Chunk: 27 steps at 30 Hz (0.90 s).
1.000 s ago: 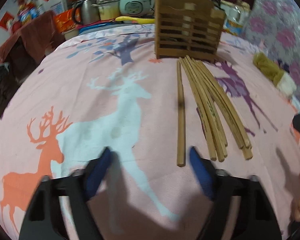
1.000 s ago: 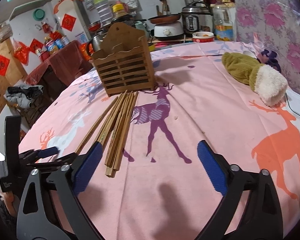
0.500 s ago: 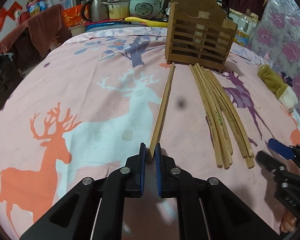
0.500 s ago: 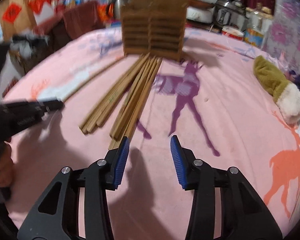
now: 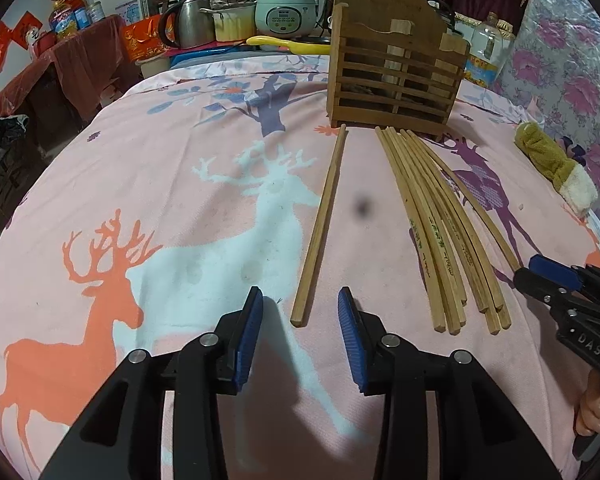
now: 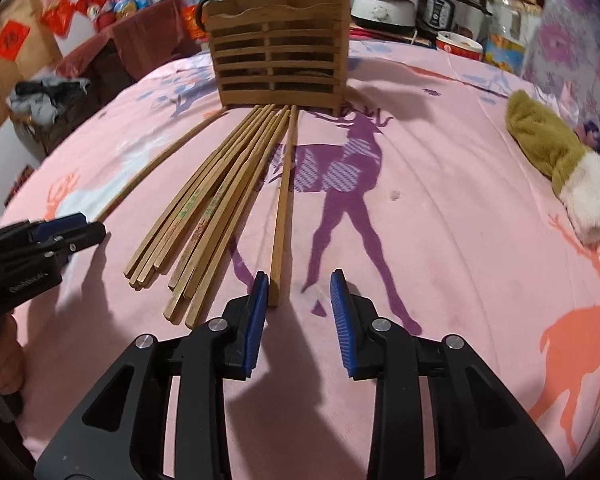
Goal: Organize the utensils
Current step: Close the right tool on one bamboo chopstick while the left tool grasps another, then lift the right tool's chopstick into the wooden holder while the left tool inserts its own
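Currently the right gripper (image 6: 299, 308) closes, its jaws parted around the single chopstick's (image 6: 282, 200) near end on the tablecloth (image 6: 440, 208). Centre it before squeezing. The left gripper (image 5: 300, 336) opens, empty.

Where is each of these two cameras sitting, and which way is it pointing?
Left wrist view: rides on the left gripper, looking down-forward at a lone chopstick; its own jaws, opening, hold nothing; the right gripper and fingers show at right.
Right wrist view: rides on the right gripper, jaws closing beside a separated chopstick; the left gripper shows at left.
Shared: the wooden holder, chopstick bundle, and pink deer cloth.
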Tool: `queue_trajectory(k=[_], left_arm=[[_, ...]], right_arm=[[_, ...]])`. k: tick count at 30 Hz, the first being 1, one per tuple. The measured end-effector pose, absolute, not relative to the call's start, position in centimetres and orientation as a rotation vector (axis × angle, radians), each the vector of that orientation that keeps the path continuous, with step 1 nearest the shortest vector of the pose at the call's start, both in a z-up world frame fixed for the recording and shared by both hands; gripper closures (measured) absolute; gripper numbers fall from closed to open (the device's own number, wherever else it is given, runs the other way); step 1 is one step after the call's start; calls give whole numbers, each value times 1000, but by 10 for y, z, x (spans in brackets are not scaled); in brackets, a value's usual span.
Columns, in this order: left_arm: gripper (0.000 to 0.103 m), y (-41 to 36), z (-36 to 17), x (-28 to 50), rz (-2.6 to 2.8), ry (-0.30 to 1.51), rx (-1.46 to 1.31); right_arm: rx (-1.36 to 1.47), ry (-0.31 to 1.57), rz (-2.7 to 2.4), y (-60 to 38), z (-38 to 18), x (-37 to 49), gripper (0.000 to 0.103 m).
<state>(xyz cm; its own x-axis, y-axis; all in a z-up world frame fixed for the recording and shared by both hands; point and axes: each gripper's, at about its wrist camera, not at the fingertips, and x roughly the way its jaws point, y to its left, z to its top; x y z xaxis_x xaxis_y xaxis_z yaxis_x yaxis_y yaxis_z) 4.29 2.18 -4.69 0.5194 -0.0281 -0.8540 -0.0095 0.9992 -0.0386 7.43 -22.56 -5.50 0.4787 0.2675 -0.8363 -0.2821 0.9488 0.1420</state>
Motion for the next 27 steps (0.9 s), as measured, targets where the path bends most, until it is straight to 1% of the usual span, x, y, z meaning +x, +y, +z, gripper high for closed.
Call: queue_trajectory(k=[4, 5, 6, 7, 8, 9, 10, 13, 15, 17, 21, 27], left_arm=[[64, 17, -48, 40, -3, 1021, -6], [65, 16, -48, 39, -3, 1021, 4], [66, 14, -48, 39, -6, 1021, 12], [66, 14, -48, 38, -7, 1021, 15], [68, 14, -48, 38, -16, 1020, 12], [84, 14, -47, 37, -27, 1019, 4], [97, 15, -47, 36, -39, 1018, -7], [97, 21, -40, 30, -85, 993, -69], [97, 24, -29, 24, -88, 930, -90], [97, 22, -17, 19, -83, 875, -71], [97, 16, 7, 21, -111, 842, -40], [97, 15, 48, 40, -109, 797, -42]], right_arm=[[-62, 1015, 340, -215, -58, 74, 70], [-65, 1011, 348, -214, -57, 73, 73], [-60, 1013, 358, -214, -58, 73, 79], [-55, 1012, 359, -215, -58, 73, 97], [-44, 1013, 366, -216, -58, 73, 96], [-41, 1011, 365, -217, -57, 72, 97], [-40, 1007, 363, -217, -57, 71, 97], [-38, 948, 344, -221, -47, 63, 97], [-31, 878, 338, -225, -35, 54, 97], [-23, 806, 329, -228, -22, 45, 97], [9, 709, 335, -234, 1, 39, 97], [45, 658, 343, -242, 32, 46, 97]])
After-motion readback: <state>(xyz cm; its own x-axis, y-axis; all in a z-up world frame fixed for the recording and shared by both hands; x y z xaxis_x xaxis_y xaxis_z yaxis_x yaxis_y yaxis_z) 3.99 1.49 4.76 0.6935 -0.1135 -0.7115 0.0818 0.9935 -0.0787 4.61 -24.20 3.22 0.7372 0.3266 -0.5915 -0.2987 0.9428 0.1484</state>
